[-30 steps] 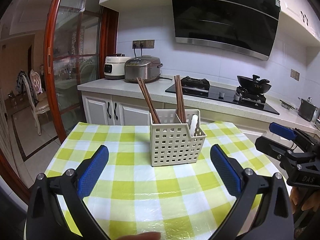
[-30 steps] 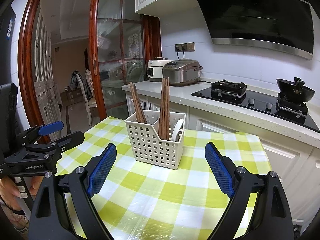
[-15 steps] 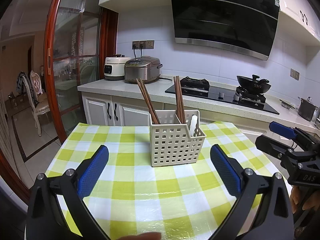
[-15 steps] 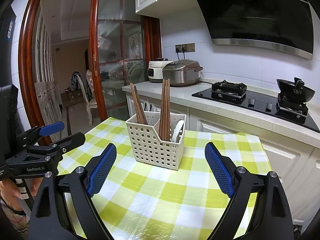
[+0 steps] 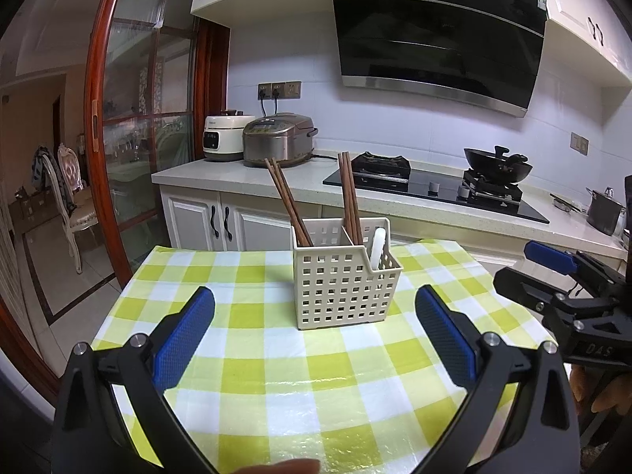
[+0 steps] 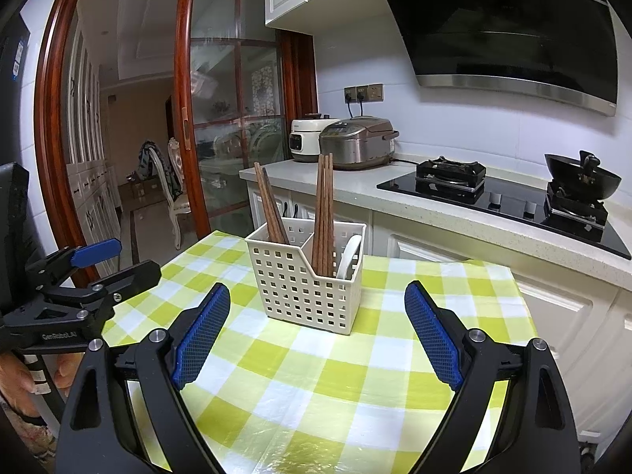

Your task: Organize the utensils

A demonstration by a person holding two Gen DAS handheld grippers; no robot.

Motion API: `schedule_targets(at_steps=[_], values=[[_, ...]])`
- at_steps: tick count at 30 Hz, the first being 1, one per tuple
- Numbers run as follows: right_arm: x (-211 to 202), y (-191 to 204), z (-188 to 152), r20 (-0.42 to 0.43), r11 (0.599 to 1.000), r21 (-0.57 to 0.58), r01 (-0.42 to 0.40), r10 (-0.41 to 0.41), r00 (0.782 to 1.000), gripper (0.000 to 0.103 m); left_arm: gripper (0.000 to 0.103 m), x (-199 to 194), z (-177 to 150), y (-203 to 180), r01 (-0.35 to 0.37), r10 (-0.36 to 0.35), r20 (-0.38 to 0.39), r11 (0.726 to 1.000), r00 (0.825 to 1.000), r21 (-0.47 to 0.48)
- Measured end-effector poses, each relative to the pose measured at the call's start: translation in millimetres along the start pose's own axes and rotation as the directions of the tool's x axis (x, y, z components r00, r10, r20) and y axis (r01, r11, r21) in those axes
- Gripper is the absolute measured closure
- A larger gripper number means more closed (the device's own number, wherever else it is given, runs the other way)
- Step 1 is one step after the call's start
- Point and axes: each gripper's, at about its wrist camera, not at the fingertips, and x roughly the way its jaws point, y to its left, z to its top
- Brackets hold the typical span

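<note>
A cream perforated utensil caddy (image 5: 343, 288) (image 6: 304, 288) stands on the table with the green-and-white checked cloth (image 5: 276, 375) (image 6: 316, 395). Brown chopsticks (image 5: 286, 201) (image 6: 270, 209) lean in its left compartment. More chopsticks (image 5: 349, 197) (image 6: 324, 213) stand in the other compartment beside a white spoon (image 5: 377, 247) (image 6: 347, 256). My left gripper (image 5: 314, 331) is open, hovering short of the caddy with nothing between its fingers. My right gripper (image 6: 316, 324) is open too, also short of the caddy and holding nothing.
A kitchen counter (image 5: 237, 175) behind the table carries two rice cookers (image 5: 276, 146) and a hob with a wok (image 5: 495, 164). A wood-framed glass door (image 6: 233, 118) and a chair (image 5: 67, 197) lie to the left. A person's hand (image 6: 19, 375) holds the left gripper's handle.
Both views have drifted only slightly; the caddy sits a touch nearer in the right wrist view. Both grippers remain open.
</note>
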Motion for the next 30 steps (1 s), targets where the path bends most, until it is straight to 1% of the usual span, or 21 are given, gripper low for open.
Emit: schedule_targets(at_steps=[30], values=[[0.9, -3.4, -2.7, 0.001, 1.0, 0.01, 0.001, -0.001, 1.0, 0.018, 0.005, -4.8, -4.2, -5.1, 0.018, -0.018, 0.007, 1.0, 1.0, 0.009]])
